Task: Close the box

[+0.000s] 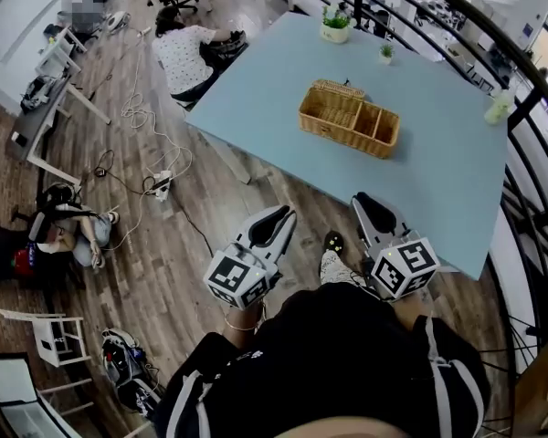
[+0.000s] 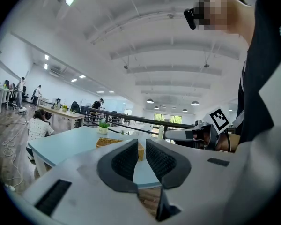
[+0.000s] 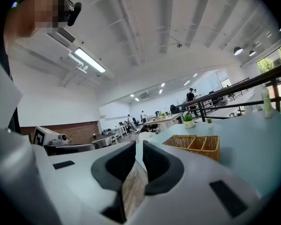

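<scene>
1. The wicker box [image 1: 349, 117] sits on the light blue surface [image 1: 438, 181], in the upper middle of the head view. Its compartments are open from above.
2. You hold the left gripper [image 1: 276, 215] at lower centre of that view, over the wooden floor [image 1: 173, 272]. It is well apart from the box. Its fingers are clenched together on nothing. In the left gripper view the box shows beyond the fingertips, partly hidden behind them.
3. You hold the right gripper [image 1: 373, 206] at the near edge of the surface. Its fingers are likewise closed and empty. In the right gripper view the box lies right of the fingers, clear of them.
4. Neither gripper touches the box.
</scene>
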Motion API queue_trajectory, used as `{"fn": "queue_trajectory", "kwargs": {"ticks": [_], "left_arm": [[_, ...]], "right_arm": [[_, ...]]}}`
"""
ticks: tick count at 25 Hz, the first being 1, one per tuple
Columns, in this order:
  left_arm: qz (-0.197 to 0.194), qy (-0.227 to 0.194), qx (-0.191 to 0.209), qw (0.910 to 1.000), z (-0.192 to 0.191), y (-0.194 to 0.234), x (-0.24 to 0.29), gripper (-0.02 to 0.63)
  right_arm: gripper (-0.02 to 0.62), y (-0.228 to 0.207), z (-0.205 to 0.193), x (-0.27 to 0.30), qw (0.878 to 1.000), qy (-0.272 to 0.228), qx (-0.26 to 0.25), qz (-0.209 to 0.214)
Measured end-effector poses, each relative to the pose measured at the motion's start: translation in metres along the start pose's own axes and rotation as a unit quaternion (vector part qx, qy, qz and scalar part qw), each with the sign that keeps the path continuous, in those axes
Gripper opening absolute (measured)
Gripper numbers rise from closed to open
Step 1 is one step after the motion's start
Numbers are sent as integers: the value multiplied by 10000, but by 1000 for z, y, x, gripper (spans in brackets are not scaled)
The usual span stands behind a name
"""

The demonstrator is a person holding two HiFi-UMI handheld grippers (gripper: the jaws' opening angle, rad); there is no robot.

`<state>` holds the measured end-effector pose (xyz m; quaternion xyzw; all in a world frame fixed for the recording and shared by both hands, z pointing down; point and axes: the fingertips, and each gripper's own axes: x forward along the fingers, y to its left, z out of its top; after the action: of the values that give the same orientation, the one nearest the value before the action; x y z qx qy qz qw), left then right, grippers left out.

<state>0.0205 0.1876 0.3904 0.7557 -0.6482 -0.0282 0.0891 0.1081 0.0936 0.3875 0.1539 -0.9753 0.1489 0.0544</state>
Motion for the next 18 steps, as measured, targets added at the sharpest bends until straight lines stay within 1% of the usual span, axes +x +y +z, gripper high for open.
{"fn": "queue_trajectory", "kwargs": {"ticks": [12, 18], "left_arm": [[401, 135, 19, 9991, 11, 58, 34, 31], [401, 197, -52, 9990, 21, 79, 64, 31]], "right_arm": [[55, -30, 15, 73, 9994, 113, 60, 311], [58, -54, 29, 98, 9993, 193, 83, 297]]}}
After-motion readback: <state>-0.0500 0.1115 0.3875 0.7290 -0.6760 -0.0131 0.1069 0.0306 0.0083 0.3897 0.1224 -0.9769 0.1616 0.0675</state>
